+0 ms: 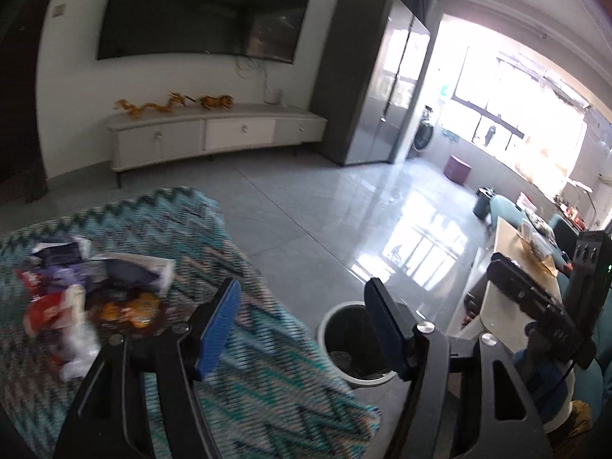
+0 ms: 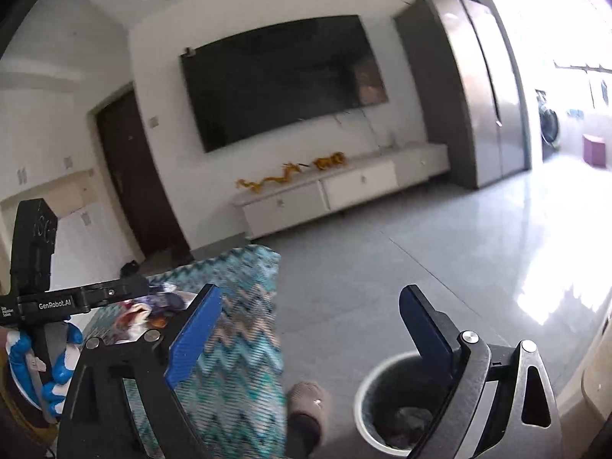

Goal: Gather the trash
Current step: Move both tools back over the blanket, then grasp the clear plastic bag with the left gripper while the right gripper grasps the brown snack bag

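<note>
Left gripper (image 1: 302, 321) nearest the lens, jaws spread wide, nothing between the blue pads. Right gripper (image 2: 310, 329) likewise splayed and empty; in the left wrist view its body shows at 3 o'clock.

Biggest thing: table under a teal zigzag cloth (image 1: 248, 375), filling 6 to 9 o'clock in the left view. Grey tiled floor (image 1: 325, 210) beyond. TV (image 1: 202, 7) on the wall at 12, white cabinet (image 1: 214, 134) below it, both well apart from the work.

Trash bin (image 1: 354, 344), white rim, dark inside, on the floor just beside the table edge, about 5 o'clock; in the right view it sits at 5 o'clock under the right finger. Something dark lies at the bottom, possibly trash already dropped, but blur makes it hard to tell.

Trash pile (image 1: 88, 298) of wrappers, red, orange, white and purple, at 9 o'clock on the cloth, near the left finger, not touching.

A slippered foot (image 2: 308, 409) between table and bin.

Judgement: early or mid task. Most of the pile is left to pick and carry to the bin.
</note>
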{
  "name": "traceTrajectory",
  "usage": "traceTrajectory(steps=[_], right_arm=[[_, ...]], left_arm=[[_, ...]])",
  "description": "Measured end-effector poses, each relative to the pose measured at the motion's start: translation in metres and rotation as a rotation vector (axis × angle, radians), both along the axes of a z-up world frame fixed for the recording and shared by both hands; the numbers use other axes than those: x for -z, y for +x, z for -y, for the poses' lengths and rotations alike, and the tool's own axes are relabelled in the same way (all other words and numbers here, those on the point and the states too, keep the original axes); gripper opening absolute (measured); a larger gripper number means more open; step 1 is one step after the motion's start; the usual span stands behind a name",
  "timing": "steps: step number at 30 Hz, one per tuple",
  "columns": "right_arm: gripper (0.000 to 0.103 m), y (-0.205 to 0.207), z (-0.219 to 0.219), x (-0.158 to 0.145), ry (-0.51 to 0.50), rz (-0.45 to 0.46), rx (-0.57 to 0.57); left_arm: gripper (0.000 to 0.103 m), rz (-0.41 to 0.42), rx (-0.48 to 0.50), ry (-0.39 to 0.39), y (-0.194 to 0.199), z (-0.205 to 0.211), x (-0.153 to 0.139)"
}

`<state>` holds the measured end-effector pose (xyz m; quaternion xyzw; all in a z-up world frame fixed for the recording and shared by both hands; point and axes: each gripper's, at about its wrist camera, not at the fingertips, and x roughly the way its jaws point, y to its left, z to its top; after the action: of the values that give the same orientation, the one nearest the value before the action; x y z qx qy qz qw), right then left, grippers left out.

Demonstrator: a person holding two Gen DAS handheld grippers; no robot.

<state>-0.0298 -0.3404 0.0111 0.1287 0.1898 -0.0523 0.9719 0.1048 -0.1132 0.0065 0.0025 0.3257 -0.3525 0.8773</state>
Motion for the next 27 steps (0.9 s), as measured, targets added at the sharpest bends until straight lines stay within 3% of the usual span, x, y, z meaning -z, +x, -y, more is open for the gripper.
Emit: traceTrajectory(steps=[7, 15, 21, 27], right_arm=[[0.093, 0.008, -0.070, -0.038, -0.068, 0.039, -0.128], [0.092, 0.023, -0.134, -0.052, -0.141, 0.018, -0.257], [0.078, 0.063, -0.163, -0.025, -0.140, -0.072, -0.358], [0.069, 0.102, -0.188, 0.019, -0.141, -0.185, -0.447]], left_arm=[[0.066, 0.045, -0.161, -0.025, -0.006, -0.122, -0.014], [0.066, 0.049, -0.332, -0.043, -0.012, -0.236, 0.005], [0.066, -0.018, -0.394, -0.053, -0.001, -0.267, 0.034], [0.065, -0.110, -0.375, -0.050, 0.013, -0.252, 0.069]])
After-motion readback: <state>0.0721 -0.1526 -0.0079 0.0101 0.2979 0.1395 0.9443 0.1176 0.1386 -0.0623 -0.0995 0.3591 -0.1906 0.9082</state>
